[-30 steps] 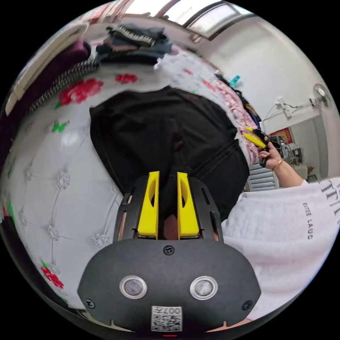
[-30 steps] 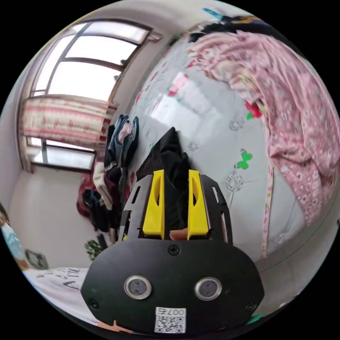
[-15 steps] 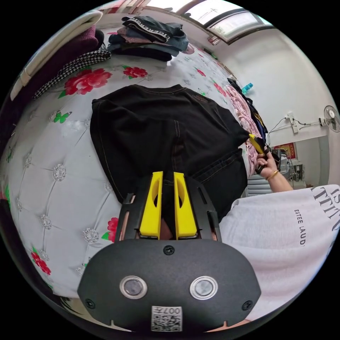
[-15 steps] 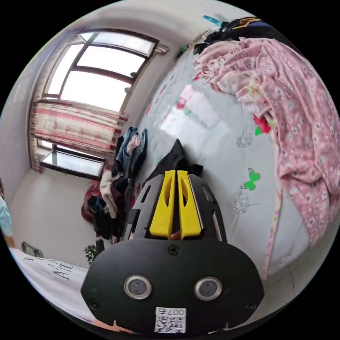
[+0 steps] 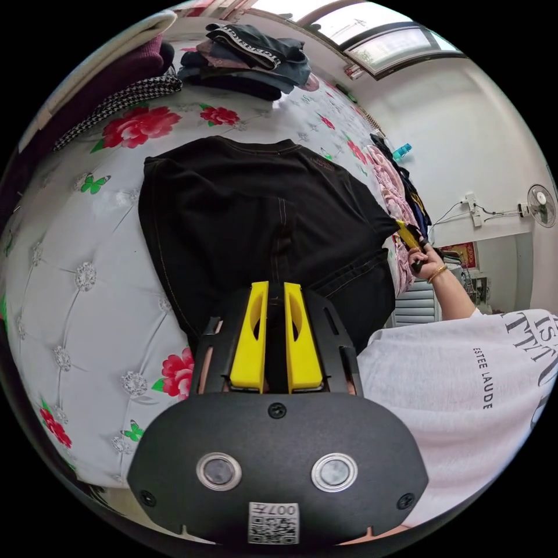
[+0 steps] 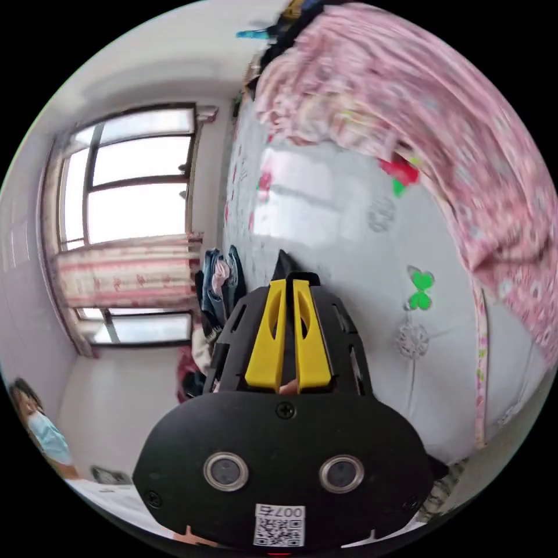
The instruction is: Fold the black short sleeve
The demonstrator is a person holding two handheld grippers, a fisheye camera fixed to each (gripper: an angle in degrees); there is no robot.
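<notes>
Both hand-held grippers (image 5: 272,288) (image 6: 289,283) clamped on black short sleeve (image 5: 244,203).

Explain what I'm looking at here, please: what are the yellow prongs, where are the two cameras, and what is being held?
A person holds a handheld gripper in each hand, each carrying a fisheye camera. The yellow prongs are the jaws. In the left gripper view, the left gripper is closed on the near edge of a black short sleeve shirt spread over a white floral bed cover. Farther off, the right gripper pinches another edge. The right gripper view looks along its closed jaws at that black cloth, with a pink floral cloth beyond.
</notes>
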